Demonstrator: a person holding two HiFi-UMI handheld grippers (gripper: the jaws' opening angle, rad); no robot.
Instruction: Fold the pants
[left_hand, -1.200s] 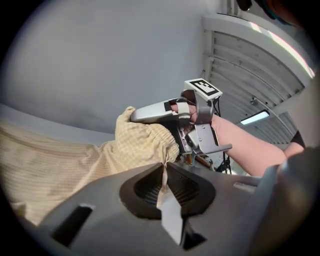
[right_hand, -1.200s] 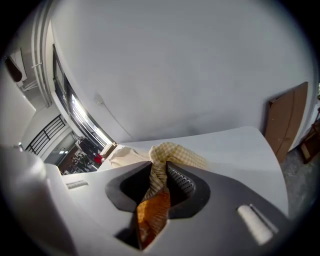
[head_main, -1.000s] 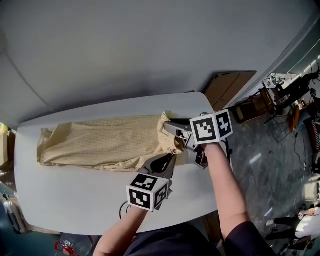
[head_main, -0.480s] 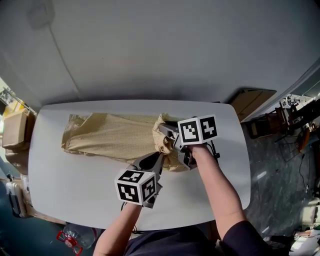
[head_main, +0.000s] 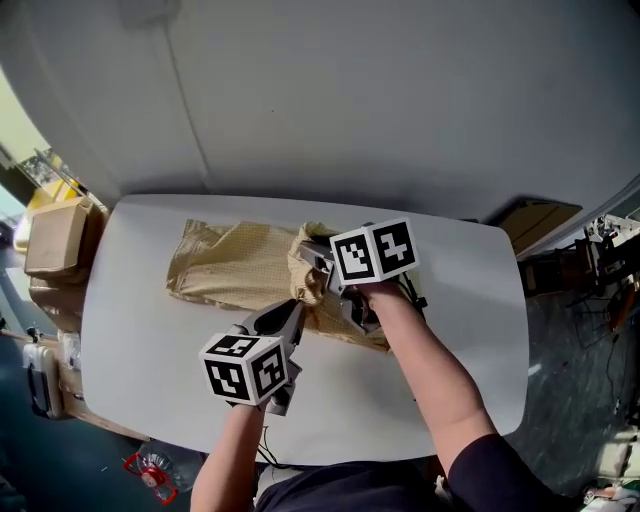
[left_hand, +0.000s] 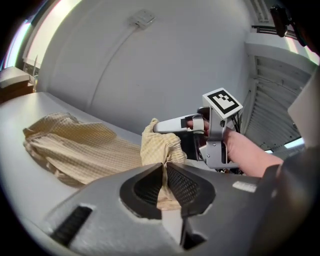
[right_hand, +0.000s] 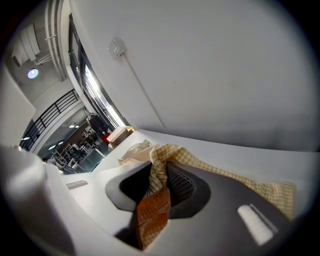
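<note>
Two pinches on checked pants (head_main: 235, 265): left hand-held gripper (left_hand: 164, 170), right hand-held gripper (right_hand: 161, 172).

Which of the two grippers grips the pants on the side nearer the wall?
The right gripper: it clamps the pants at their far edge, while the left gripper clamps the edge closer to the person.

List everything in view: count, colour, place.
table: one, white, in front of the wall.
pants: one, pale yellow check, across the table, right end lifted and bunched.
box: one, brown cardboard, left of the table.
wall: one, grey, behind the table.
left gripper: one, grey with black-and-white cube, shut on the pants' near edge.
right gripper: one, grey with black-and-white cube, shut on the bunched end.
</note>
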